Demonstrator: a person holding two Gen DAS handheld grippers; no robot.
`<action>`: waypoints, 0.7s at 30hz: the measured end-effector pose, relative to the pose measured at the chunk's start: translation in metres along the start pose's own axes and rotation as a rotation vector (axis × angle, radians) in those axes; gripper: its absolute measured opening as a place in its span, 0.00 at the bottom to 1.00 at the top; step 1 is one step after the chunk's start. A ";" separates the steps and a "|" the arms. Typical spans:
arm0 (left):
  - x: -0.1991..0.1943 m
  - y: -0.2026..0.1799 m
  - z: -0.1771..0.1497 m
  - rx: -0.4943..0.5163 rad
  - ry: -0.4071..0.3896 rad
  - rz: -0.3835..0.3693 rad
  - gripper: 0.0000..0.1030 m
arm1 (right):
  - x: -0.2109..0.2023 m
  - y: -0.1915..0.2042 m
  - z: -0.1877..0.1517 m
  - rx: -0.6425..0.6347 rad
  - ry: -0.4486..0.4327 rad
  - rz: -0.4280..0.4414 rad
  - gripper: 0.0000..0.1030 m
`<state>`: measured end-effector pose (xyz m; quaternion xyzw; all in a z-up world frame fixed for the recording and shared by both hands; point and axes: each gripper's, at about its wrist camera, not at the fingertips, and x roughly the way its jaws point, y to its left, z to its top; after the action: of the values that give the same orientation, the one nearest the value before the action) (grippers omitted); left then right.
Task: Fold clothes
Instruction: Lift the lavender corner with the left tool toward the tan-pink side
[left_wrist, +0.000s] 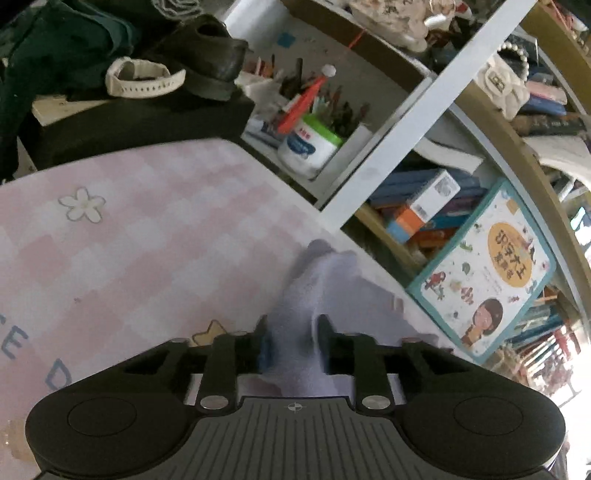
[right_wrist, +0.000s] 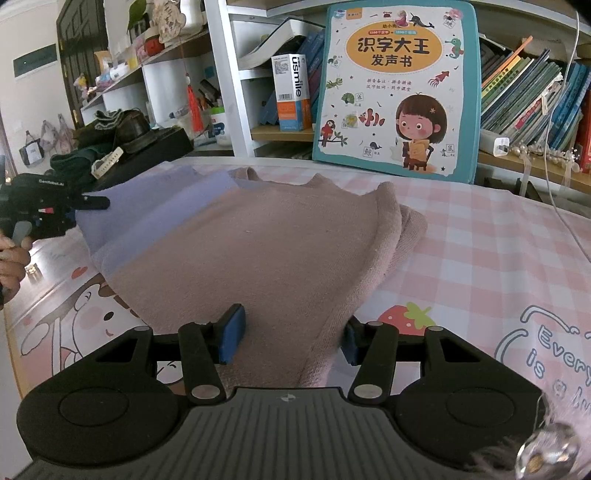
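Note:
A knit garment (right_wrist: 266, 243), dusty pink with a lavender band (right_wrist: 147, 206) at its left end, lies on a pink checked tablecloth (right_wrist: 480, 243). My left gripper (left_wrist: 293, 341) is shut on the lavender end (left_wrist: 314, 291) and holds it bunched between the fingers; it shows at the left of the right wrist view (right_wrist: 88, 203), gripping the band's corner. My right gripper (right_wrist: 291, 334) is open, its blue pads astride the pink garment's near edge, low over the cloth.
A children's picture book (right_wrist: 395, 88) leans on the shelves behind the table. Books (right_wrist: 532, 99), a cream jar (left_wrist: 306, 144) and a pen pot fill the shelves. A dark shoe (left_wrist: 207, 55), a white watch (left_wrist: 144, 79) and dark clothes sit on a black box at the table's left end.

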<state>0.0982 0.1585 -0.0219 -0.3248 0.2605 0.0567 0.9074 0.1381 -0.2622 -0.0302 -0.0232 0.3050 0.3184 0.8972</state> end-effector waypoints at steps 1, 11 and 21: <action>0.003 -0.001 -0.001 0.014 0.009 0.010 0.39 | 0.000 0.000 0.000 0.000 0.000 0.000 0.49; 0.012 -0.014 -0.006 0.116 -0.008 0.063 0.43 | 0.007 0.008 0.003 -0.001 0.003 -0.046 0.53; 0.020 -0.004 0.005 0.045 -0.016 0.051 0.39 | 0.018 0.018 0.010 0.004 0.017 -0.074 0.54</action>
<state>0.1192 0.1570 -0.0265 -0.2972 0.2625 0.0767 0.9148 0.1435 -0.2357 -0.0294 -0.0355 0.3123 0.2842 0.9058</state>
